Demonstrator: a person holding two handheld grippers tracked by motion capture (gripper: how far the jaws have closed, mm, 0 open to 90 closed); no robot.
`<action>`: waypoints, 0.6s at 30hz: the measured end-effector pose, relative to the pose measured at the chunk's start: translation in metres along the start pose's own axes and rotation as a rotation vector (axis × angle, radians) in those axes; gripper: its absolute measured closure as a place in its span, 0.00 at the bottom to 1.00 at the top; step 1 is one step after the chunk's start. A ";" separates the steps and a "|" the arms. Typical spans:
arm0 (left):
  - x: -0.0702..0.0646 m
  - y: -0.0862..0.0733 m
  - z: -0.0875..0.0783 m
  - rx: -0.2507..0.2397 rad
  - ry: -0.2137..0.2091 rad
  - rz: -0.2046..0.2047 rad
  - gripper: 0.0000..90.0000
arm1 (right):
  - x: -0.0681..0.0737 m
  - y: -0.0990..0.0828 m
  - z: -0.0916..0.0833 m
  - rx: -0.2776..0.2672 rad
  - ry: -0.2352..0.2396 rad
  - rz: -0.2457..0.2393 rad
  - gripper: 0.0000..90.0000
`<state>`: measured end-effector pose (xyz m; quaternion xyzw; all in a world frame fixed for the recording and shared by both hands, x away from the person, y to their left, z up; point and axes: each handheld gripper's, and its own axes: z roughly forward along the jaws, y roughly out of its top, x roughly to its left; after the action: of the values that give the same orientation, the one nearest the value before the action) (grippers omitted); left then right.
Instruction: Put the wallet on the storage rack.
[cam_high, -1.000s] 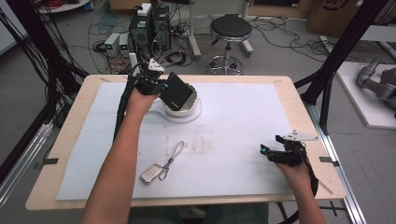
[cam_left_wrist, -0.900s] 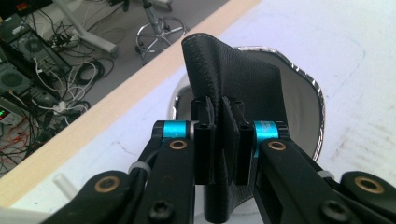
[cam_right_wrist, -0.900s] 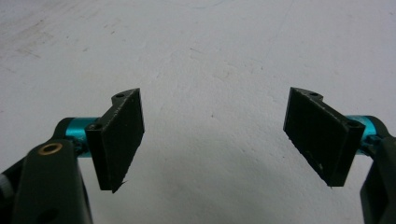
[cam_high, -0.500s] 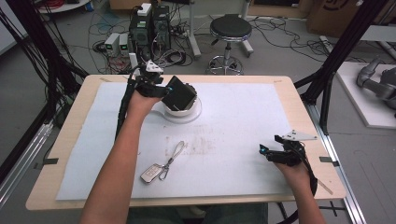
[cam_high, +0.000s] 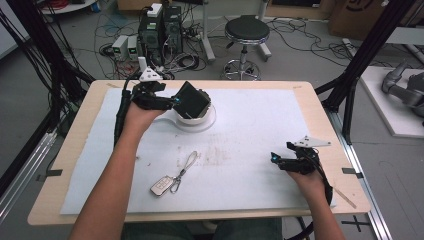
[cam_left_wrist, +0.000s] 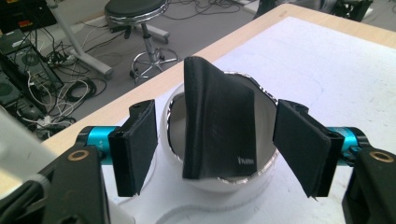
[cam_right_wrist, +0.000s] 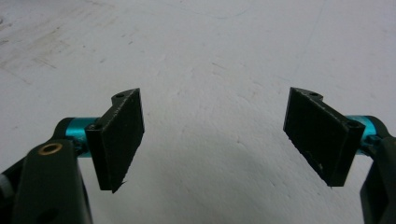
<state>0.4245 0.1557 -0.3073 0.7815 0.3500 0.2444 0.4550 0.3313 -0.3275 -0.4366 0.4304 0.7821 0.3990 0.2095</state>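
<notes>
A black leather wallet (cam_high: 191, 100) stands tilted in a white bowl with a shiny rim (cam_high: 198, 122) at the back left of the white mat. My left gripper (cam_high: 174, 103) is just left of it. In the left gripper view the wallet (cam_left_wrist: 219, 126) rises out of the bowl (cam_left_wrist: 166, 136) between the pads of the left gripper (cam_left_wrist: 219, 142); the jaws have just been opening and neither pad touches it. My right gripper (cam_high: 274, 159) rests low over the mat at the front right. Its pads (cam_right_wrist: 122, 135) stand wide apart over bare mat, open.
A key fob on a cord (cam_high: 164, 185) lies on the mat (cam_high: 250, 125) near the front, left of centre. Beyond the table's far edge are a stool (cam_high: 246, 31), computer boxes and cables on the floor. Black frame posts flank the table.
The left jaws have opened off the wallet and the hand has drawn back a little to the left. The wallet stays leaning in the bowl. The right hand has not moved.
</notes>
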 end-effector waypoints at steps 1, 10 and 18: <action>0.000 -0.003 -0.004 -0.003 -0.005 -0.004 0.34 | 0.001 0.001 0.002 0.002 0.007 -0.005 0.23; 0.002 -0.034 -0.032 -0.029 -0.047 -0.043 0.30 | 0.008 0.009 0.015 0.017 0.021 -0.028 0.23; -0.011 -0.080 -0.056 -0.064 -0.093 -0.078 0.29 | 0.006 0.009 0.015 0.026 0.016 -0.022 0.23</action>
<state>0.3527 0.2050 -0.3522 0.7628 0.3507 0.2009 0.5048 0.3426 -0.3126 -0.4386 0.4215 0.7935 0.3898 0.2020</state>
